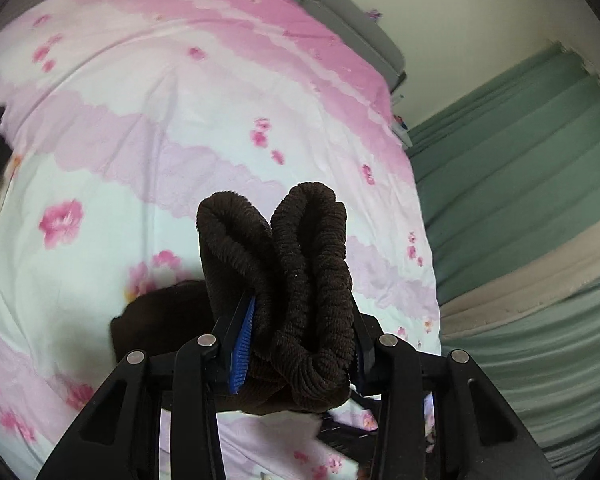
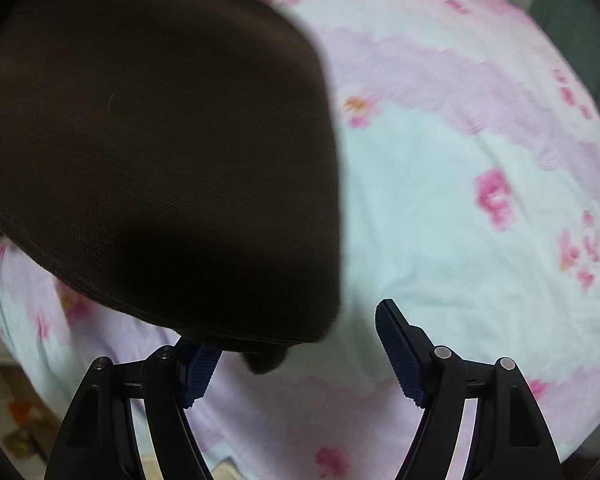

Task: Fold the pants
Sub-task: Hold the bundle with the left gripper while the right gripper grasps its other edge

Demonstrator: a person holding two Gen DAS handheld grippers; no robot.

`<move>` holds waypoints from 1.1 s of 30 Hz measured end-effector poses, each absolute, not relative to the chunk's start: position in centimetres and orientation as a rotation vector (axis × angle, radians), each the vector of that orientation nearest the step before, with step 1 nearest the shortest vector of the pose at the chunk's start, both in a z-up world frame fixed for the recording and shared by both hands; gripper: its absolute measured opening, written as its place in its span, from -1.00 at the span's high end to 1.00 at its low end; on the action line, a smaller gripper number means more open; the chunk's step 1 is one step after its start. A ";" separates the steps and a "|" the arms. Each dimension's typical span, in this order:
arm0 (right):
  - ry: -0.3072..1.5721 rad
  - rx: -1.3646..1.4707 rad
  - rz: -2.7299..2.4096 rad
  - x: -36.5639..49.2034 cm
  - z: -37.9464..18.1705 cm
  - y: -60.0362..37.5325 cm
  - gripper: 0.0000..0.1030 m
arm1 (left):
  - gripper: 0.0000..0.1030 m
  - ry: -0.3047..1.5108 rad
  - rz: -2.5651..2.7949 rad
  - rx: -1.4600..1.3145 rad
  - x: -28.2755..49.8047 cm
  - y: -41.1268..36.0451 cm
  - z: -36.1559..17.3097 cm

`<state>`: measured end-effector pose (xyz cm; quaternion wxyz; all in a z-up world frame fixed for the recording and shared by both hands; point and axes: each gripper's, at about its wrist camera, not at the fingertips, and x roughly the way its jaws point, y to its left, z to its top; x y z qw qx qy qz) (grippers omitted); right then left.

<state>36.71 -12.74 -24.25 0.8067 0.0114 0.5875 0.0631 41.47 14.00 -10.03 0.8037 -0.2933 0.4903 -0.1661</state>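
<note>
The dark brown corduroy pants point(image 1: 296, 280) are bunched up between the fingers of my left gripper point(image 1: 300, 320), which is shut on their gathered elastic waistband and holds it above the bed. In the right wrist view the pants point(image 2: 160, 152) hang as a broad dark panel filling the upper left, blurred, over the bed. My right gripper point(image 2: 296, 344) is open and empty; its left finger point(image 2: 198, 368) sits just under the hem of the pants, its right finger point(image 2: 400, 352) stands free.
A pink and pale blue floral bedsheet point(image 1: 160, 120) covers the bed point(image 2: 440, 220). A grey headboard point(image 1: 352, 20) runs along the far edge. Green curtains point(image 1: 520, 184) hang at the right, beside the bed's edge.
</note>
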 end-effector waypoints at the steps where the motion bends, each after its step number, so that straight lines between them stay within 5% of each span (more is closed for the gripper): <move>1: 1.234 0.044 0.108 36.6 -23.7 -13.7 -0.45 | 0.26 1.074 -0.335 -0.649 41.2 14.6 -11.1; 10: 1.230 0.107 0.023 36.5 -23.6 -18.2 -0.45 | 0.29 1.276 -0.179 -0.693 38.2 17.4 -21.2; 21: 1.305 0.016 0.051 36.7 -25.3 -16.7 -0.45 | 0.27 1.346 -0.165 -0.547 38.2 17.2 -24.9; 28: 1.327 -0.001 0.047 36.9 -25.9 -16.1 -0.45 | -0.19 1.372 -0.170 -0.428 38.7 17.3 -26.0; 33: 1.397 0.027 0.056 36.8 -26.2 -16.1 -0.45 | -0.26 1.386 -0.166 -0.446 38.7 17.8 -26.9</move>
